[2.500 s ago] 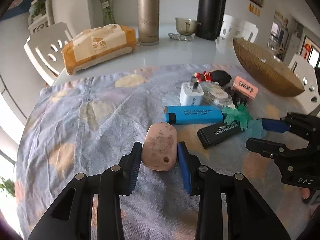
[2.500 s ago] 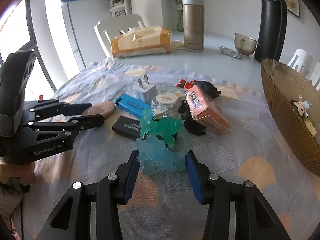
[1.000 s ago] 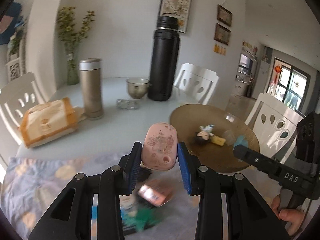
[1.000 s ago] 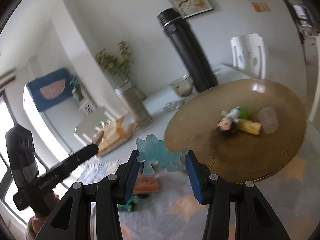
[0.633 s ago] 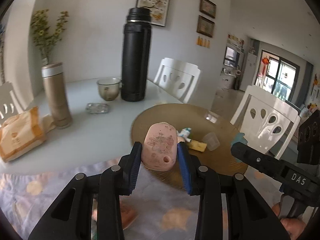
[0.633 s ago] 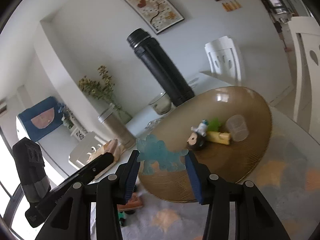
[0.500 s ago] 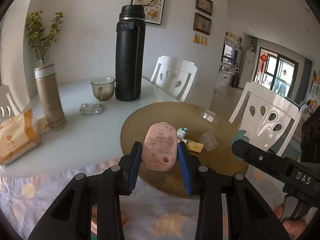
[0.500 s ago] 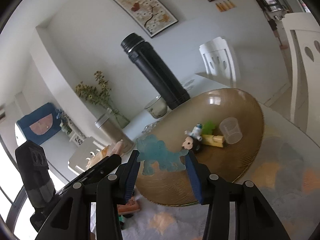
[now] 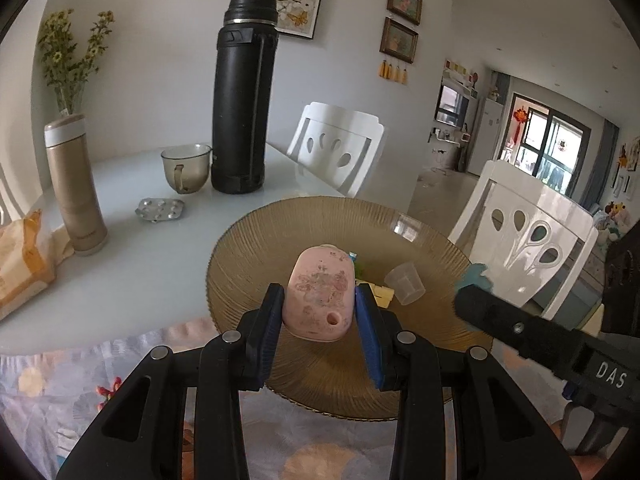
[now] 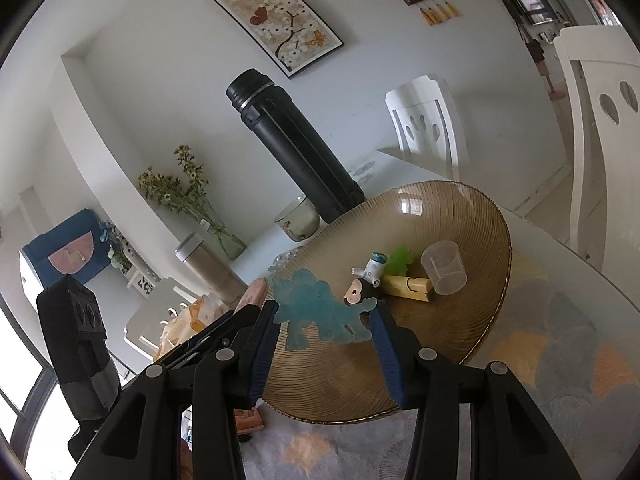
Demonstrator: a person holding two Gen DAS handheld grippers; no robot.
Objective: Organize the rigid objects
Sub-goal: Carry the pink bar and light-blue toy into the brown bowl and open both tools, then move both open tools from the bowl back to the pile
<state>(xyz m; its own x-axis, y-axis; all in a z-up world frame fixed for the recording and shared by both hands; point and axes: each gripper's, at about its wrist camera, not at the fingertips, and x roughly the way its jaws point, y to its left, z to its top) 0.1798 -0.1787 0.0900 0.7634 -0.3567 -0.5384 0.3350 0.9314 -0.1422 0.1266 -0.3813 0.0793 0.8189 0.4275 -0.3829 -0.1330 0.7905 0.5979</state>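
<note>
My left gripper (image 9: 320,310) is shut on a pink oval case (image 9: 320,296) and holds it above the near part of the brown ribbed bowl (image 9: 256,256). My right gripper (image 10: 324,320) is shut on a translucent blue dinosaur figure (image 10: 316,312) and holds it over the bowl's near left side (image 10: 472,216). In the bowl lie a clear plastic cup (image 10: 444,266), a yellow block (image 10: 408,286), a green toy (image 10: 400,258) and a small cartoon figure (image 10: 368,280). The right gripper shows at the right of the left wrist view (image 9: 472,296).
A tall black thermos (image 9: 244,96), a glass cup (image 9: 186,168), a gold flask (image 9: 74,184), a blister pack (image 9: 160,210) and a tissue pack (image 9: 20,256) stand on the white table. White chairs (image 9: 532,236) stand behind the bowl. A patterned cloth (image 10: 580,352) covers the near table.
Both grippers have carried their objects from the cloth up and across to the bowl. In the last half second they moved a little closer over it, still shut.
</note>
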